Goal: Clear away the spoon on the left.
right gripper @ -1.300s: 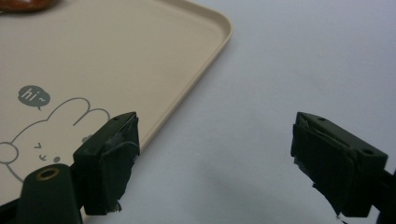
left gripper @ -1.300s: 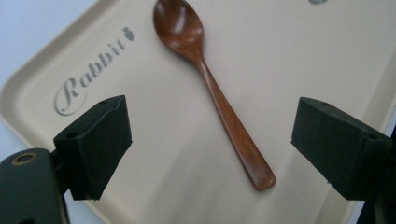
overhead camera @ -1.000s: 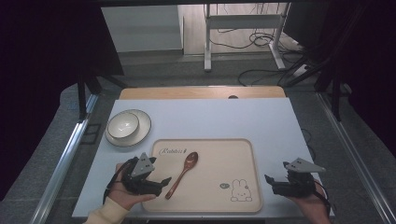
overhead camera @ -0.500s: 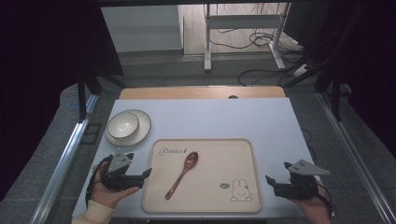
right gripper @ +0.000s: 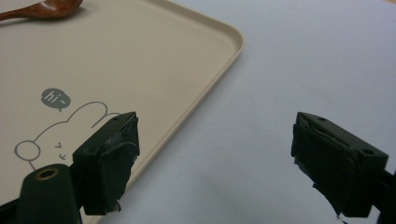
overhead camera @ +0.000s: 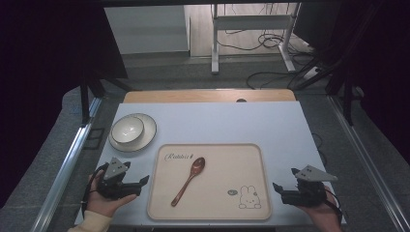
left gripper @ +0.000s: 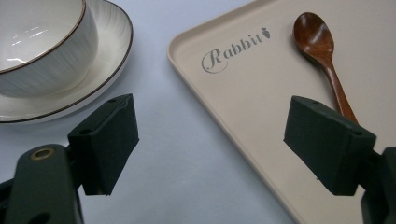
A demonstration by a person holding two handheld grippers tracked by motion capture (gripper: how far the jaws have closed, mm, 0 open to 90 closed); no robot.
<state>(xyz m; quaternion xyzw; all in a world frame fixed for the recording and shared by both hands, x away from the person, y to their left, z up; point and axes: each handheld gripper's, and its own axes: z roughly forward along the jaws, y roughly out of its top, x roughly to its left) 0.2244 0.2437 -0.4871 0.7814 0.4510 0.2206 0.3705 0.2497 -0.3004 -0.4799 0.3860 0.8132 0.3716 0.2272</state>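
Observation:
A brown wooden spoon (overhead camera: 189, 180) (left gripper: 322, 56) (right gripper: 42, 9) lies slanted on a beige tray (overhead camera: 241, 164) (left gripper: 252, 93) (right gripper: 140, 60) printed with "Rabbit" and a bunny. A white bowl (overhead camera: 127, 128) (left gripper: 42, 42) sits on a white plate (overhead camera: 145, 137) (left gripper: 109, 60) at the table's left. My left gripper (overhead camera: 142, 182) (left gripper: 212, 149) is open just left of the tray, nothing between its jaws. My right gripper (overhead camera: 276, 188) (right gripper: 215, 158) is open at the tray's right edge, also empty.
The light blue table top (overhead camera: 217, 121) has a wooden strip (overhead camera: 208, 95) along its far edge. Metal rails (overhead camera: 67, 164) run down both sides. Beyond the table are a stand's legs (overhead camera: 215, 48) and cables (overhead camera: 270, 77) on the floor.
My left gripper has drawn back leftward off the tray, away from the spoon, to the table beside it. The right gripper has barely moved.

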